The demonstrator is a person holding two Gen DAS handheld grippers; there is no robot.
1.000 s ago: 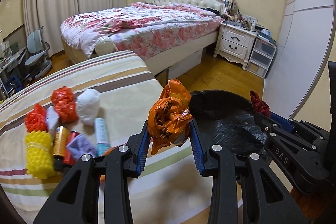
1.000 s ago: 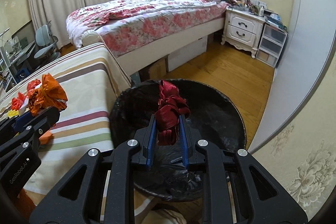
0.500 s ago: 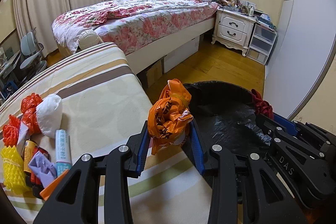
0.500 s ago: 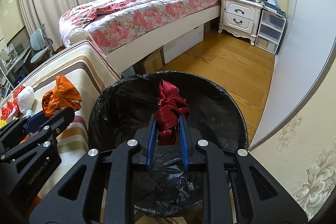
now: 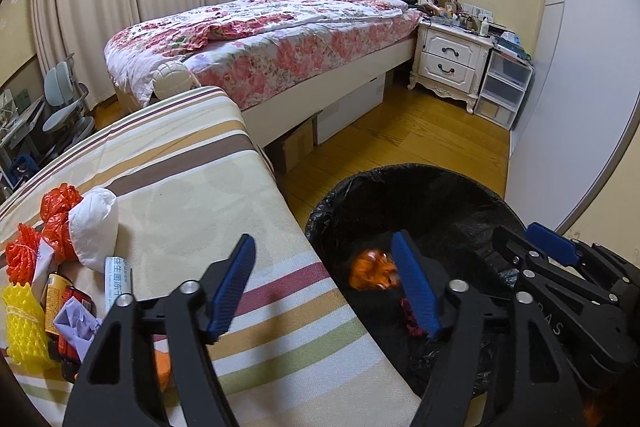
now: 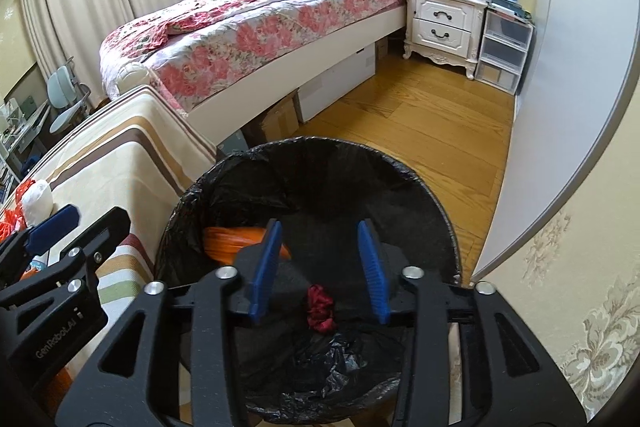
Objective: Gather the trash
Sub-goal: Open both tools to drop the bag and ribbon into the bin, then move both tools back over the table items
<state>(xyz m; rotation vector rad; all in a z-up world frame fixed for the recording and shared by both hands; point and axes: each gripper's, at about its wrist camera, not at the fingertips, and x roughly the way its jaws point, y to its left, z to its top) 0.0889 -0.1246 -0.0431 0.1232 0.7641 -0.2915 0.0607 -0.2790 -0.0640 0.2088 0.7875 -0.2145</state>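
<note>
Only the left view shows the trash pile (image 5: 48, 291) on the bench (image 5: 208, 195). Both hand-held grippers (image 5: 328, 283) (image 6: 320, 263) are opening, empty, above the bin (image 6: 420, 195) holding an orange bag (image 5: 374, 269) and red scrap (image 6: 320, 313).

Glossy black plastic bin liner (image 6: 224, 195)

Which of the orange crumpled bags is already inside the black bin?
The orange bag beside the dark red scrap lies inside the bin. The other orange-red bags are on the striped cloth, next to the white wad.
</note>
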